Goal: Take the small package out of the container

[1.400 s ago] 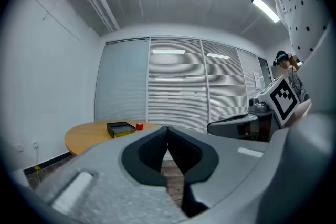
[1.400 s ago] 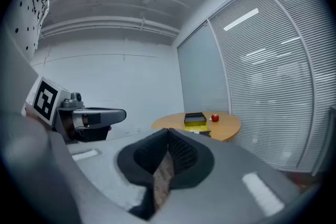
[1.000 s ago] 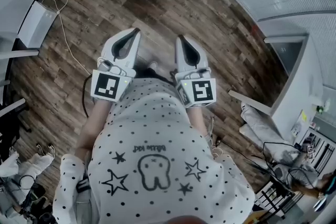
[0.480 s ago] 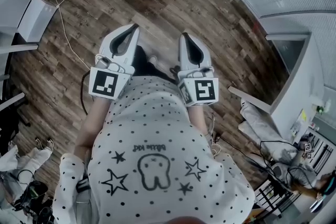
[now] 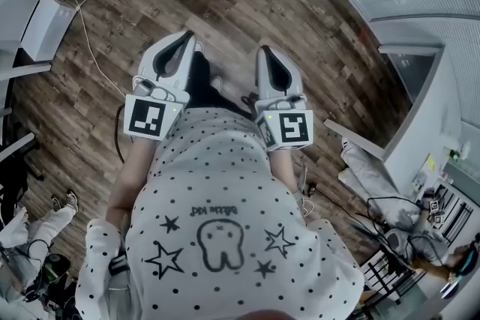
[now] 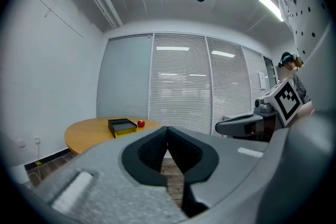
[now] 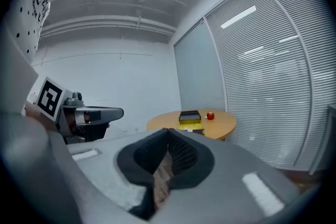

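Left tool (image 6: pixel 168 129) and right tool (image 7: pixel 168 131): jaws together, empty. Far ahead, desk (image 6: pixel 84 136) bearing black-and-yellow container (image 6: pixel 122 125); the red apple (image 6: pixel 140 123) beside it appears only in the gripper views.

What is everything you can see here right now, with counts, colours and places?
table: one, light wood, round, across the room
container: one, black, on the table
yellow item: one, yellow, at the container's near side
red round thing: one, red, on the table beside the container
floor: dark wood planks
white box: one, on the floor, left
shirt: one, white with black dots, the person's
left gripper: one, grey, shut, empty
right gripper: one, grey, shut, empty
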The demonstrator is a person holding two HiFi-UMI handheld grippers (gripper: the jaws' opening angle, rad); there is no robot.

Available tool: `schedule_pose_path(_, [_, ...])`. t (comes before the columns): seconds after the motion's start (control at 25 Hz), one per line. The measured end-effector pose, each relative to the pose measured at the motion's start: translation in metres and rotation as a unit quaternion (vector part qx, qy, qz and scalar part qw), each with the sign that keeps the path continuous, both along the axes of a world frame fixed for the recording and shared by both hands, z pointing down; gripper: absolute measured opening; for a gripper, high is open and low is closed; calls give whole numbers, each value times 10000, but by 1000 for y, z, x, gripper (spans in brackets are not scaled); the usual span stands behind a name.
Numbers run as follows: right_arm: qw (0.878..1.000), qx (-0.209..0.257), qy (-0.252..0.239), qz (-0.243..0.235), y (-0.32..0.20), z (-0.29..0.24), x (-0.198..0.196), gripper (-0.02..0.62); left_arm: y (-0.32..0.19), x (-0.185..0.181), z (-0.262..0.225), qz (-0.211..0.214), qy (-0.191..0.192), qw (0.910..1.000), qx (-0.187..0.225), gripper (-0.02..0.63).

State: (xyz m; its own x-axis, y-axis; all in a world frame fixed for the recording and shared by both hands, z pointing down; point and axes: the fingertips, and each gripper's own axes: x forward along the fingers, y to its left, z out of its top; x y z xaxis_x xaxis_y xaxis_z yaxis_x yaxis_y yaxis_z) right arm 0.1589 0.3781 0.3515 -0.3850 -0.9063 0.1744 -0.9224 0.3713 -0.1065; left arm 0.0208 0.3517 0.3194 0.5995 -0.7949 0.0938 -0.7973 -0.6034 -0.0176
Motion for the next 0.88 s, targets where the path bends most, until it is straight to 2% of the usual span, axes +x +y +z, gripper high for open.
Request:
schedule_pose_path(0.36, [9999, -114, 32, 76, -55, 2, -7, 5, -61, -14, -2, -43, 28, 10000, -72, 3])
schedule_pose_path(0.88, [9992, -115, 21, 385, -146, -12, -39, 5, -158, -43, -18, 259, 128, 9995, -135, 3])
